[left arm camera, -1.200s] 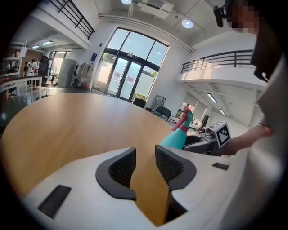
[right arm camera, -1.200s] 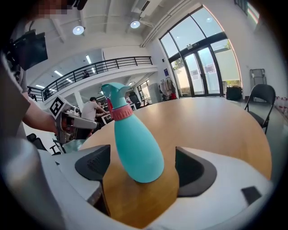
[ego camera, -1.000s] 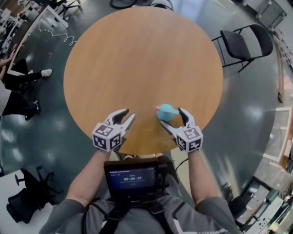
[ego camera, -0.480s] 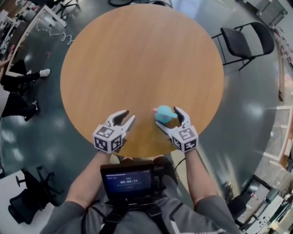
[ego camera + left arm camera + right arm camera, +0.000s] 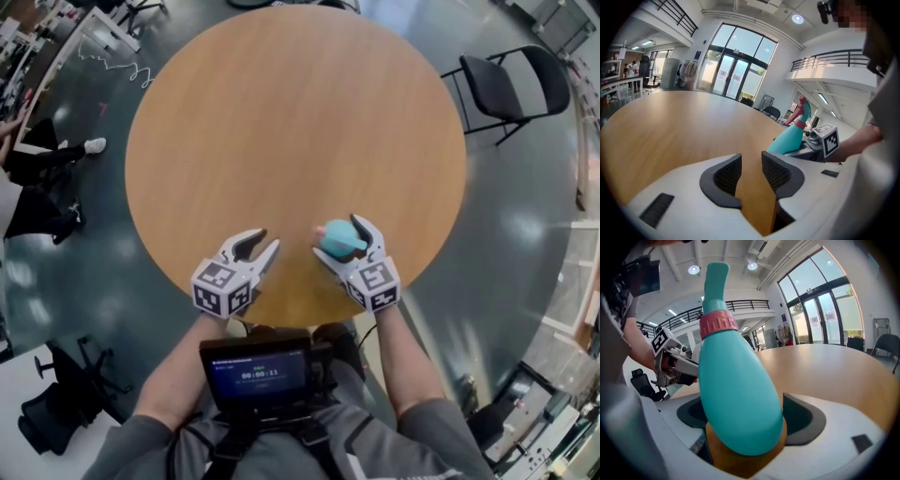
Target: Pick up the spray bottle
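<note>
The spray bottle (image 5: 339, 240) is teal with a pink collar and stands near the front edge of the round wooden table (image 5: 291, 122). My right gripper (image 5: 337, 237) has one jaw on each side of the bottle's body, and both pads press against it. In the right gripper view the bottle (image 5: 736, 394) fills the space between the jaws of that gripper (image 5: 743, 420). My left gripper (image 5: 265, 241) rests over the table to the bottle's left. Its jaws (image 5: 751, 161) are a narrow gap apart and hold nothing. From there the bottle (image 5: 790, 139) shows at the right.
A black folding chair (image 5: 511, 89) stands beyond the table's right side. A person's legs (image 5: 37, 169) are at the far left. A screen (image 5: 255, 373) hangs on my chest below the grippers. The table edge runs just under both grippers.
My right gripper has slid forward around the bottle and its jaws have drawn in onto the bottle's sides. The left gripper has barely moved.
</note>
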The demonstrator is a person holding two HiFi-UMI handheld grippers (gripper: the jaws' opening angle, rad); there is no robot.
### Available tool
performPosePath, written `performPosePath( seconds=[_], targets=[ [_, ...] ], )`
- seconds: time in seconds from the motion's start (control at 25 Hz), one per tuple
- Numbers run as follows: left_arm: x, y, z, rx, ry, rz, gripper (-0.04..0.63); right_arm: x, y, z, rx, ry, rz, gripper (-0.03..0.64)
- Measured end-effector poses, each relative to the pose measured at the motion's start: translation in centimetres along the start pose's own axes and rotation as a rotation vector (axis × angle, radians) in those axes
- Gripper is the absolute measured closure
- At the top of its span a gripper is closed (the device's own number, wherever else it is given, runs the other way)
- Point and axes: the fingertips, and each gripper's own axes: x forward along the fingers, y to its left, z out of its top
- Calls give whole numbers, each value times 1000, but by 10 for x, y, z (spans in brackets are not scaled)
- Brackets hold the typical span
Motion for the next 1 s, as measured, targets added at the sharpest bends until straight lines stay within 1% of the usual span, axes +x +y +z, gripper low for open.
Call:
performPosePath(
  seconds=[0.12, 0.36, 0.6, 0.84, 1.0],
  targets=[
    [-3, 0, -1, -1, 3, 3, 456, 4, 1, 1, -27, -5, 1, 146],
    [-5, 0, 3, -9, -13, 4, 456, 8, 0, 6, -33, 12, -40, 147],
    [-10, 4, 0, -26, -14, 16, 456, 11, -3, 3, -41, 18, -55, 156],
    [-18, 0, 2, -31, -41, 8, 457, 5, -9, 1, -37, 3, -65, 164],
    [-25, 3, 8, -23, -67, 9, 468, 2, -6, 11, -36, -19, -63, 166]
  ],
)
